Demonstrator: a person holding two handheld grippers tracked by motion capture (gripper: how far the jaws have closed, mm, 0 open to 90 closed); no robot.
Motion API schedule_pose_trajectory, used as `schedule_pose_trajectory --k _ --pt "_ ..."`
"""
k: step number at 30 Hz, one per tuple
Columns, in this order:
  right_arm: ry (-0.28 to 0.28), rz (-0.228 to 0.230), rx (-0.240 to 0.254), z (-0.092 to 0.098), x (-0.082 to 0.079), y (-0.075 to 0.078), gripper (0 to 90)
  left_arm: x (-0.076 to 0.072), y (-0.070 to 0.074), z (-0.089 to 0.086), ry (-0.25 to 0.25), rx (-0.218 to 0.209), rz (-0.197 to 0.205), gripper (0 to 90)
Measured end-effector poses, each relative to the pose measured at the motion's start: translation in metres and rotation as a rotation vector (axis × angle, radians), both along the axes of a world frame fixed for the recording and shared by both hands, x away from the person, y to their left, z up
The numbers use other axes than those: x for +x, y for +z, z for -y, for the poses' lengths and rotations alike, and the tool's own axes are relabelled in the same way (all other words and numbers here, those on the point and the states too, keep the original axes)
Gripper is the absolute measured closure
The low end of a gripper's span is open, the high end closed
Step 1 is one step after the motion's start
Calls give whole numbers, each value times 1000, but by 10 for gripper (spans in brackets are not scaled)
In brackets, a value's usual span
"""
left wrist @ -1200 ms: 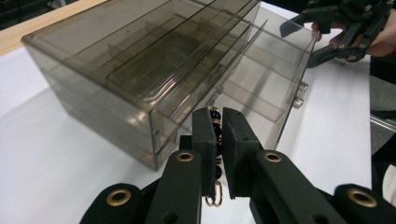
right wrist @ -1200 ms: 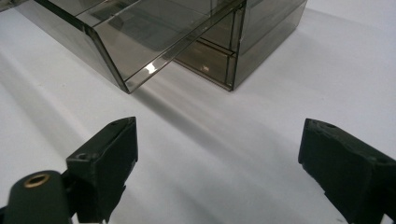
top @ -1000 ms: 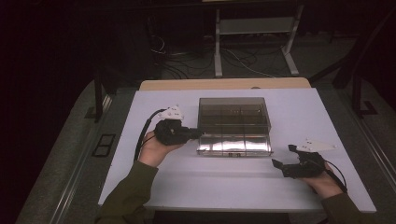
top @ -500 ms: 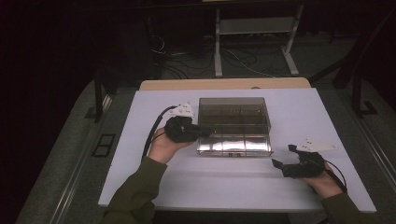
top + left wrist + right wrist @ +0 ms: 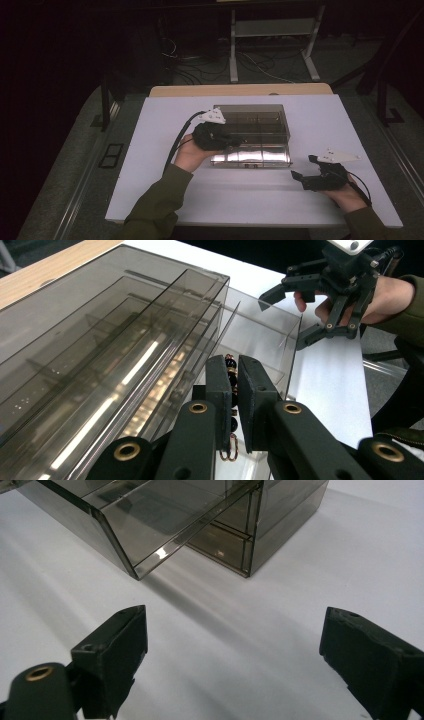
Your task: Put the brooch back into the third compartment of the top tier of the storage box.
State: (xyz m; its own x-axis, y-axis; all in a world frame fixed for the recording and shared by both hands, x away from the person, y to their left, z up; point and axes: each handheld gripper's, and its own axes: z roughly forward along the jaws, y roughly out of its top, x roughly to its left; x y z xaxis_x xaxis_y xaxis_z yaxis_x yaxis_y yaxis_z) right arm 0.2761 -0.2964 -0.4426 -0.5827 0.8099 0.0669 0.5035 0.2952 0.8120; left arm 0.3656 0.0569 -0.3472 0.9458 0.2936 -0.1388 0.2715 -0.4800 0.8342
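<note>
the smoked plastic drawer box [image 5: 255, 131] sits mid-table, one drawer [image 5: 260, 335] pulled out toward me. my left gripper [image 5: 234, 382] hangs over that open drawer, jaws pinched nearly together on a string of dark beads [image 5: 230, 365] with small copper rings hanging at its lower end. the string's lower part is cut off behind my jaws, and the box's other compartments are too murky to read. my right gripper [image 5: 230, 645] rests on the white table [image 5: 320, 120] right of the box, jaws spread wide, holding nothing.

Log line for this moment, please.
left gripper: shut on beaded string, over open drawer | right gripper: open, resting on table
</note>
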Motion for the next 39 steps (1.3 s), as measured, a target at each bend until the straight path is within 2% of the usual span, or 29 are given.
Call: schedule_pose_trajectory --k 16,28,35,39 --pt "0 -1 1 0 0 0 113 4 -6 37 -47 -3 -17 834" --pt "2 -1 -1 0 0 0 113 5 -10 62 -67 -22 -34 833" --pt "3 -1 0 0 0 0 113 5 -14 75 -88 -1 -44 831" --pt "3 -2 1 0 0 0 113 4 -14 80 -96 -5 -45 831"
